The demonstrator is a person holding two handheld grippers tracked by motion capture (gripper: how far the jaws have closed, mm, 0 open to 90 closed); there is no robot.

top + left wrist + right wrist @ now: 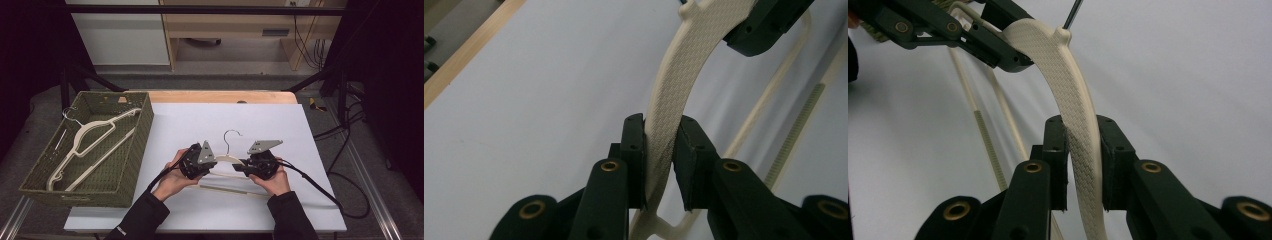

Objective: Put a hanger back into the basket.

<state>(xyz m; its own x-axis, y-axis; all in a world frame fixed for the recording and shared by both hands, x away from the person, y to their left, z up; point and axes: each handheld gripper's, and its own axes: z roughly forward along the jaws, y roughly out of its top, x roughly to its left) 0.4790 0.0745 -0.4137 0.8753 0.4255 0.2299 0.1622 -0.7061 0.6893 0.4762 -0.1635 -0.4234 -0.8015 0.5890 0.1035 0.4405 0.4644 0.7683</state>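
A cream plastic hanger (227,159) with a metal hook (231,135) is held just above the white sheet (190,125) in the middle of the table. My left gripper (215,161) is shut on its left shoulder, and the pads squeeze the textured arm (684,75) in the left gripper view. My right gripper (243,164) is shut on the right shoulder, with the arm (1063,70) running up between its pads. Each gripper view also shows the other gripper clamped farther along the hanger: the right one (764,25) and the left one (993,45).
A green woven basket (142,135) stands at the left of the table with another cream hanger (85,145) lying in it. A wooden table edge (220,96) runs behind the sheet. Black cables (345,150) trail at the right.
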